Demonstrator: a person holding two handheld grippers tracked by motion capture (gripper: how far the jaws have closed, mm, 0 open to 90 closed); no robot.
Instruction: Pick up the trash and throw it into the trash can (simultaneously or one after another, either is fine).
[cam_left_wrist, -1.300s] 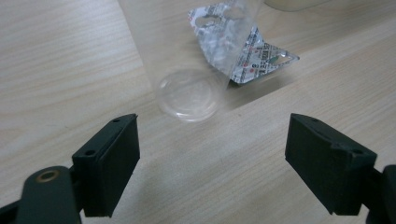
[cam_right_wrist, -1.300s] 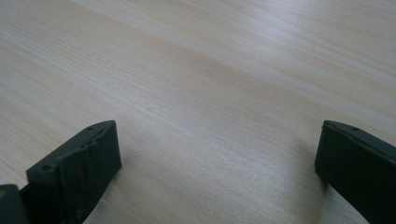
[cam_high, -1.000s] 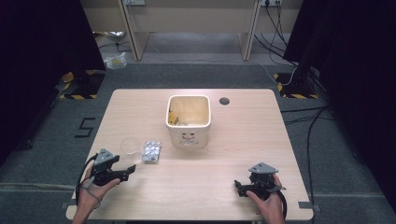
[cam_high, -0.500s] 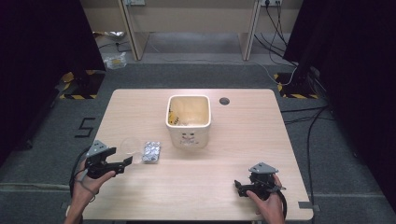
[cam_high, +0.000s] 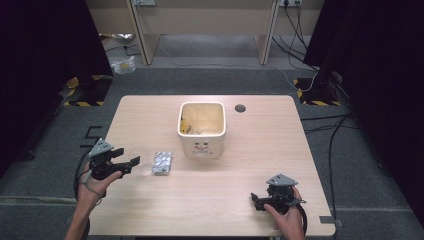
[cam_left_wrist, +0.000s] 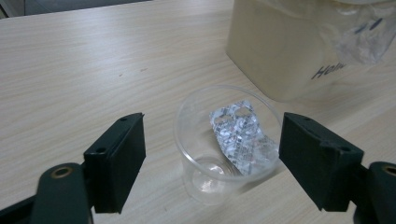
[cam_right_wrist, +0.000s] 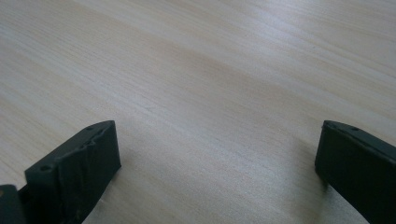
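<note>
Two tongs on the counter (cam_high: 150, 115), doing different jobs. The left tongs (cam_left_wrist: 210, 163) are spread around a clear cup (cam_left_wrist: 227, 140) near the left edge, and their jaws have just been closing a bit, though the pads don't touch it yet, so I'd guess they're lining up a grab. A blister pack (cam_high: 162, 163) lies just right of the cup, between it and the bin (cam_high: 202, 131). The right tongs (cam_right_wrist: 215, 172) sit apart over bare wood, near right, probably just parked out of the way.
</note>
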